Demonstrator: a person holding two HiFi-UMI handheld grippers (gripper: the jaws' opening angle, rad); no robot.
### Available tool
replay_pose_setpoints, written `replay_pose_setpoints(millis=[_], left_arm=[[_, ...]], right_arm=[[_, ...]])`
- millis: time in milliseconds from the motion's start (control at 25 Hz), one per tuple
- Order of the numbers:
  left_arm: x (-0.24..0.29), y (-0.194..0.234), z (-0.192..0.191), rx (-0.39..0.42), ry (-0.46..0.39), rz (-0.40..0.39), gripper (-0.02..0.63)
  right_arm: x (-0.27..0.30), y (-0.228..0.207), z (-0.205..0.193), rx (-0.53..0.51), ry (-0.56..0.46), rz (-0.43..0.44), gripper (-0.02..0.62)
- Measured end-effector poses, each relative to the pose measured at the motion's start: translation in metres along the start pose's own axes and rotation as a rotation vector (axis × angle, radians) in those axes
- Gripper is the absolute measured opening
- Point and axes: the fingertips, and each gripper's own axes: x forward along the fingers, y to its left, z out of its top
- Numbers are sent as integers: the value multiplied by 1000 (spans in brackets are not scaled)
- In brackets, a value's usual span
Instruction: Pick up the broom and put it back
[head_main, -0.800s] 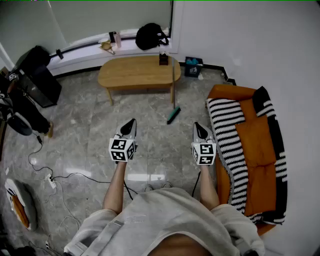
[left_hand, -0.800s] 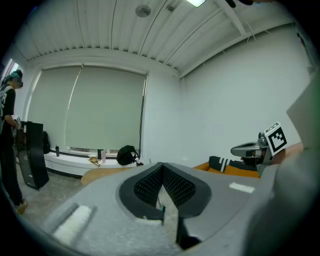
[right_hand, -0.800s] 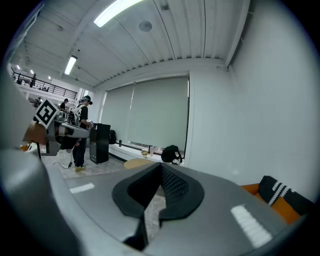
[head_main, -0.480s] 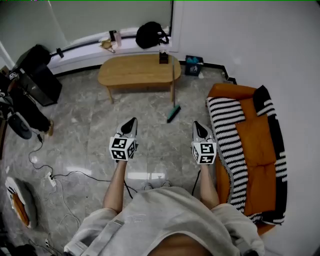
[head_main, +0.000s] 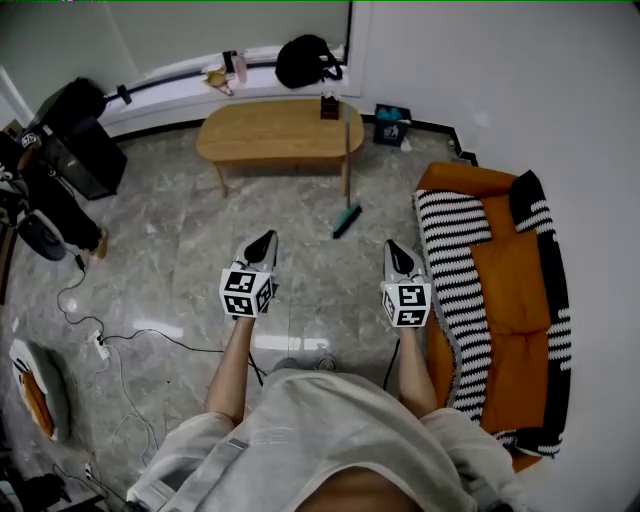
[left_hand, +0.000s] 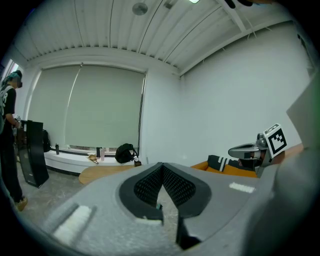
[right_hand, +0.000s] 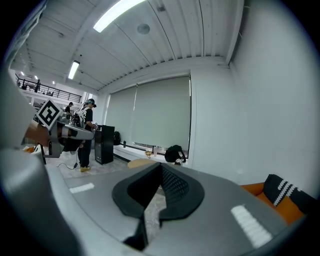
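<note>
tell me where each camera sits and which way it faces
Head view: on the person's head, steeply down at broom and table; forearms, left gripper, right gripper show.
Left gripper view: on the left gripper, toward the window blind; shut jaws, right gripper at right.
Right gripper view: on the right gripper, same blind; shut jaws, left gripper at left.
Shared: black bag in all three.

No word, number or brand can be read. The only signs are black-and-white square patterns on the left cube (head_main: 245, 293) of the left gripper (head_main: 266, 240) and the right cube (head_main: 407, 303) of the right gripper (head_main: 394, 248).
</note>
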Motion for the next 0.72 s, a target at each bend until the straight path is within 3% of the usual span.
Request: replay_pose_setpoints(millis=[320,720], left_arm=[[18,-13,-13,-12,28,-10,-3],[84,22,-13,-26,32,-27,-3]], right_arm=[[7,-13,-10,8,15,11,2],[74,-30,-10,-3,31,10,2]])
